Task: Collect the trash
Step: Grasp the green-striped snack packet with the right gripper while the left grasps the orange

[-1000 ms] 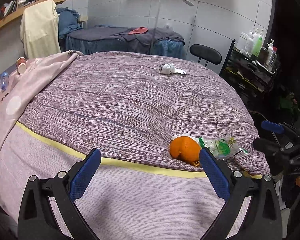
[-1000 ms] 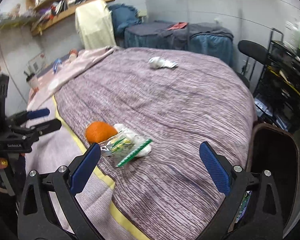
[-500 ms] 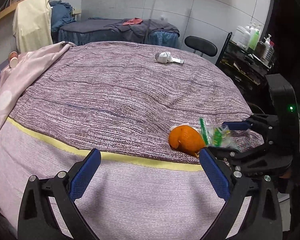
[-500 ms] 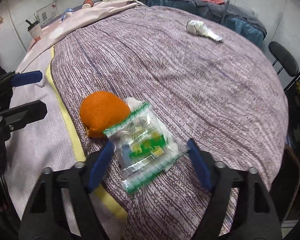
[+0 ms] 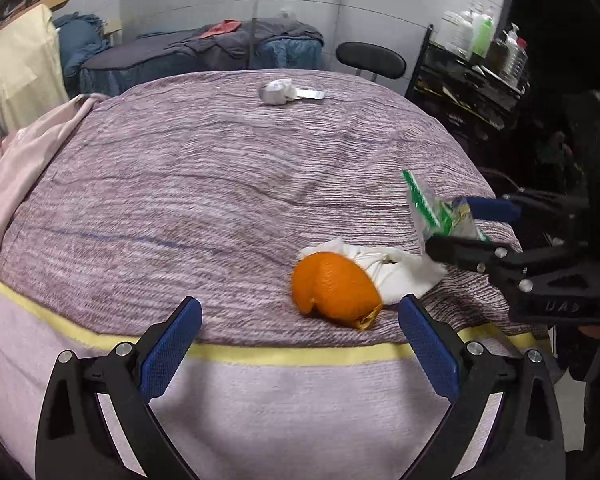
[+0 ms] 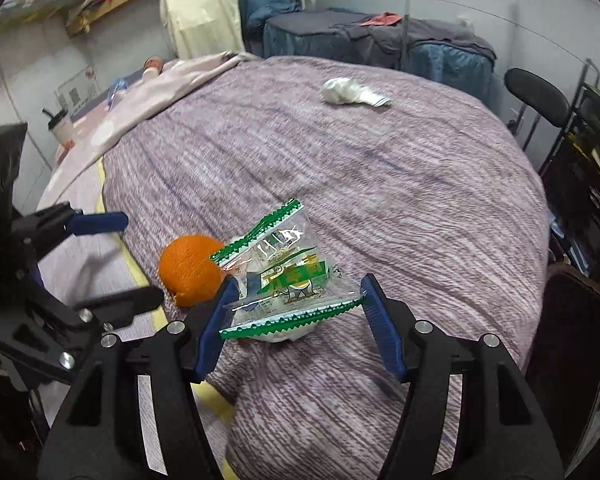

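Observation:
A clear plastic wrapper (image 6: 284,276) with green edges is held between my right gripper's (image 6: 296,316) blue pads, lifted off the purple bed cover (image 6: 380,168). It also shows in the left wrist view (image 5: 436,212), raised at the right. An orange peel (image 5: 332,288) lies near the bed's front edge on a crumpled white tissue (image 5: 400,272). My left gripper (image 5: 300,356) is open and empty, just in front of the peel. A second white wad of trash (image 5: 278,91) lies at the far side of the bed.
A black chair (image 5: 370,58) and a dark shelf with bottles (image 5: 476,52) stand to the right of the bed. A pink sheet (image 5: 28,160) covers the bed's left side. A dark bin-like container (image 6: 568,340) sits at the lower right.
My right gripper closed in on the wrapper and lifted it off the tissue and the bed. My left gripper moved closer to the orange peel.

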A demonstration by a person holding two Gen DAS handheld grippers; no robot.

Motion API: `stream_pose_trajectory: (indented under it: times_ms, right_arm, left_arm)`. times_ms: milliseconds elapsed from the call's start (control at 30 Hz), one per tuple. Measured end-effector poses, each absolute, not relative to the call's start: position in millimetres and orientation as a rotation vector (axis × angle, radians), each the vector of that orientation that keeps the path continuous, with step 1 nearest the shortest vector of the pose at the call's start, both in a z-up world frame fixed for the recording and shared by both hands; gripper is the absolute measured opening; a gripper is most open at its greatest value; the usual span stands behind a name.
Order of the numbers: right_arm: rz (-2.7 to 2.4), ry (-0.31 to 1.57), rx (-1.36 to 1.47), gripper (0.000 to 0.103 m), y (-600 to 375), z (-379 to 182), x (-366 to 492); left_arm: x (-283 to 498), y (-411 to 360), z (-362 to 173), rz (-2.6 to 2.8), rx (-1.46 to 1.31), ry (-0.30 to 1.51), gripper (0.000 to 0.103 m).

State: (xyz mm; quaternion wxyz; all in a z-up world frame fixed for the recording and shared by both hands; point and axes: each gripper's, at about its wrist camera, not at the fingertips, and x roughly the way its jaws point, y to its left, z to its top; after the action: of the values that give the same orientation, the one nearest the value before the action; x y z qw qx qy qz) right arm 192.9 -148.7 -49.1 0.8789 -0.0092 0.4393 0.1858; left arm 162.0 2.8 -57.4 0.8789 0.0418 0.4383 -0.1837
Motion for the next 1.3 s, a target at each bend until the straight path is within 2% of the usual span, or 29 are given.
stream_pose_trajectory:
  times_ms: [133, 233, 300, 400, 567, 900, 1300]
  right_arm:
    - [0.351, 0.888, 0.037, 0.063, -168.6, -39.8, 188.3]
    - [0.330, 0.875, 0.071, 0.063, -182.3, -36.5, 181.5]
    - [0.319, 0.868, 0.091, 0.063, -189.4, -36.4, 176.4]
    - [0.305, 0.860, 0.119, 0.063, -198.4, -37.1, 170.4]
    - [0.281, 0.838, 0.182, 0.063, -215.4, -40.4, 160.4]
    - [0.229, 0.778, 0.273, 0.063, -245.5, -39.4, 133.5]
    - [0.090, 0.692, 0.347, 0.063, -306.5, -36.4, 95.5]
  left_arm:
    - [168.4, -17.9, -62.1, -0.404, 0.178, 0.922, 0.095]
    - [175.8, -27.0, -70.0, -0.411, 0.224, 0.950, 0.081]
    - [179.9, -28.2, -76.2, -0.402, 0.230, 0.969, 0.058]
    - [179.0, -23.6, -78.9, -0.418, 0.190, 0.971, 0.044]
    - [168.8, -12.6, -70.5, -0.407, 0.128, 0.934, 0.040]
    - [141.8, 8.5, -37.8, -0.386, -0.019, 0.842, 0.040]
    - [124.3, -30.4, -17.8, -0.461, -0.051, 0.772, 0.040]
